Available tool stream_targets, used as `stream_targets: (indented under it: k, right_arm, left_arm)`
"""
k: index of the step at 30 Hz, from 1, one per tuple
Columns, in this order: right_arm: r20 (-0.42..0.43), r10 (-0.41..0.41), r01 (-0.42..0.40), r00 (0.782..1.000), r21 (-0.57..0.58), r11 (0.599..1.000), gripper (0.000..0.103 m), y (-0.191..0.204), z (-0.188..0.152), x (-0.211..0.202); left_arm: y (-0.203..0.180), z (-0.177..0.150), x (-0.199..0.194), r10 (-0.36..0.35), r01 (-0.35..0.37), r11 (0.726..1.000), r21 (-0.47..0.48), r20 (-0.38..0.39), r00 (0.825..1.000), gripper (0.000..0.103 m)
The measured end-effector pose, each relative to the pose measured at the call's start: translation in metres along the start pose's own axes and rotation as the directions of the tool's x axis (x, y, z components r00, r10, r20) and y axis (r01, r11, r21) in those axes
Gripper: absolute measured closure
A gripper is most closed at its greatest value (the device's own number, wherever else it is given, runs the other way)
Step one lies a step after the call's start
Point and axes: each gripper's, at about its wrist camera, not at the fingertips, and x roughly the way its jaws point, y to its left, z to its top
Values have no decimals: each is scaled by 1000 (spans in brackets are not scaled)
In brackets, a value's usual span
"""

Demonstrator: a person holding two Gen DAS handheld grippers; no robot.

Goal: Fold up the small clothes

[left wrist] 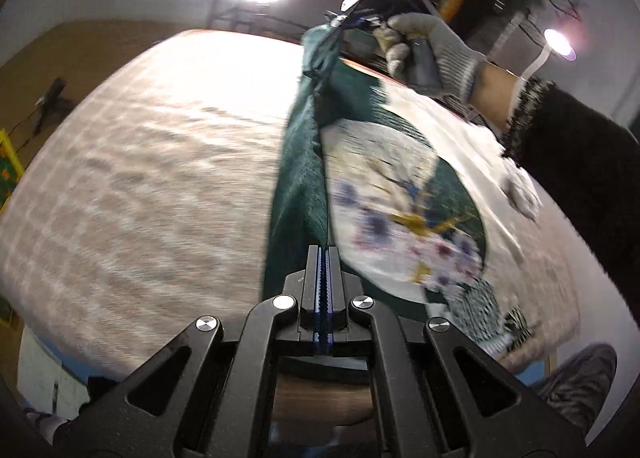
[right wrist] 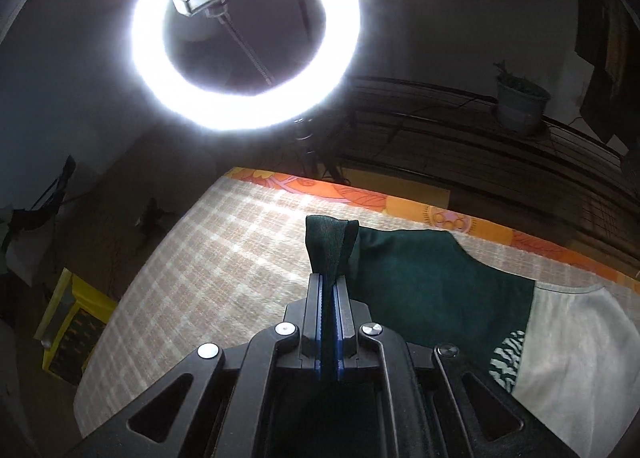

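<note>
Ring light (right wrist: pixel 244 40) beyond checked bedcover (right wrist: pixel 208 266). Right gripper (right wrist: pixel 329 282) clamped on green shirt (right wrist: pixel 432 282); left gripper (left wrist: pixel 324 254) closed on same shirt's edge.

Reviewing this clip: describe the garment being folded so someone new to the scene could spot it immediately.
Start at the checked beige cloth covering the work surface under the ring light. On its right side lies the small shirt, one dark green edge pinched in the right gripper. It is the only garment there: dark green sleeves, white body with a colourful print.
</note>
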Motion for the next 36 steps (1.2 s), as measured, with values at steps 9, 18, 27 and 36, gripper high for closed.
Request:
stream_targets:
  k: [9, 18, 27, 36]
  right_arm:
    - [-18, -70, 72, 997, 117, 991, 101, -100, -31, -29]
    - [-74, -185, 194, 980, 131, 972, 50, -136, -48, -17]
    - [-49, -291, 295, 956, 174, 940, 42, -190, -74, -86]
    - [35, -310, 294, 950, 233, 927, 42, -209, -118, -180]
  left_arm:
    - [-78, -12, 37, -83, 100, 983, 153, -114, 990, 103]
    - [-108, -24, 54, -112, 155, 962, 224, -196, 974, 86]
    - [-122, -55, 20, -229, 296, 902, 314, -234, 945, 74]
    - [-111, -70, -18, -250, 303, 892, 336, -193, 949, 74]
